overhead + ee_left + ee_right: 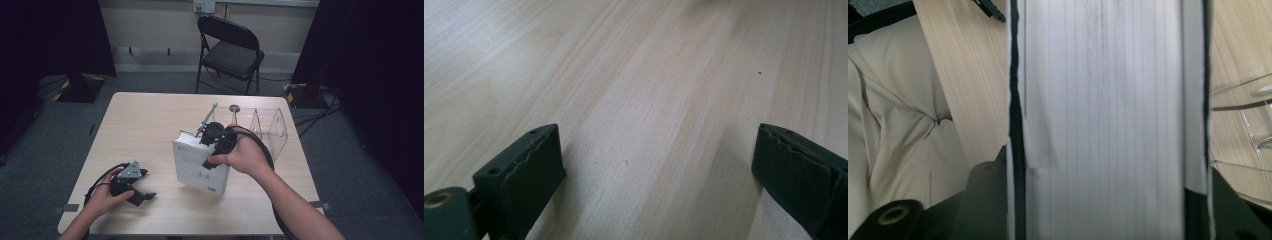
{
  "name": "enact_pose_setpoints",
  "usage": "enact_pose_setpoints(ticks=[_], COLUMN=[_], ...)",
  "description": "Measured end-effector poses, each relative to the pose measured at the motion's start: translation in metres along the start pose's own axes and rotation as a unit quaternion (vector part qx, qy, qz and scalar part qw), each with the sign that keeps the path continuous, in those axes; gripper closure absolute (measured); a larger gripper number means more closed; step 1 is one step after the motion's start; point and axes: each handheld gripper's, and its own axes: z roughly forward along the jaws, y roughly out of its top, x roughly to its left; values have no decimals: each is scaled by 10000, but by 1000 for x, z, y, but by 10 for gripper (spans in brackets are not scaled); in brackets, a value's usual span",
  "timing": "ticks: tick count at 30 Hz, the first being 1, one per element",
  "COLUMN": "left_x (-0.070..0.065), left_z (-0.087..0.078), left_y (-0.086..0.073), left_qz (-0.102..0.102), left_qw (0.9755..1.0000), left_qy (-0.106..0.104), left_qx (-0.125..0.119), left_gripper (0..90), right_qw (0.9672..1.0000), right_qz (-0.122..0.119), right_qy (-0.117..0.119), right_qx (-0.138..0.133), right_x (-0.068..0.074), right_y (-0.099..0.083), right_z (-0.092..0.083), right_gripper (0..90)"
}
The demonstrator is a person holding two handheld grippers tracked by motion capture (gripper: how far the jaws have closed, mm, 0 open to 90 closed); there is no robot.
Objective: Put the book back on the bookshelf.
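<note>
High view shows the right gripper [216, 141] pinching a thick white book [200, 165] by its top edge, tilted on the counter [140, 125] beside a clear rack [270, 125]. Stiff, probably heavy, smooth-covered: grip across its thickness, near mid-edge. Left gripper [142, 192] rests spread, empty.

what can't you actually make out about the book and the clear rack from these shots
- Book cover print: too small and blurred to read in the high view.
- Book's top edge: hidden by the right gripper and hand in the high view.
- Book's covers: the right gripper view shows just the page edges, cut off top and bottom.
- Clear rack: slot count is unclear in the high view; the frame edge crops it in the right gripper view.
</note>
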Motion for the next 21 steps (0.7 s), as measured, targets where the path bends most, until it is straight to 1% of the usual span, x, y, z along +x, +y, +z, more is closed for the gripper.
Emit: enact_pose_setpoints(ticks=[7, 8, 12, 14, 16, 17, 18, 20, 21], left_x=[0, 0, 0, 0, 0, 0, 0, 0, 0], left_z=[0, 0, 0, 0, 0, 0, 0, 0, 0], left_y=[0, 0, 0, 0, 0, 0, 0, 0, 0], left_qz=[-3, -5, -5, -5, -13, -13, -5, -13, -12], left_qw=[10000, 10000, 10000, 10000, 10000, 10000, 10000, 10000, 10000], left_qy=[1, 0, 0, 0, 4, 4, 0, 3, 5], left_qx=[-2, -4, -2, -3, -4, -5, -3, -4, -4], left_gripper=[57, 57, 57, 57, 57, 57, 57, 57, 57], right_qw=[10000, 9999, 9999, 9998, 9998, 9996, 9995, 9995, 9993], right_qz=[57, 95, 107, 179, 189, 254, 300, 289, 347], right_qy=[-22, -41, -60, -95, -105, -110, -130, -128, -112], right_qx=[-25, -11, 2, -6, -3, -28, -38, -52, -52], right_x=[1, 1, 0, 0, 0, 0, -1, -1, -2], right_y=[-8, -12, -16, -23, -25, -32, -33, -38, -40], right_z=[-9, -13, -17, -21, -21, -23, -23, -24, -25], right_gripper=[523, 523, 523, 523, 523, 523, 523, 523, 523])
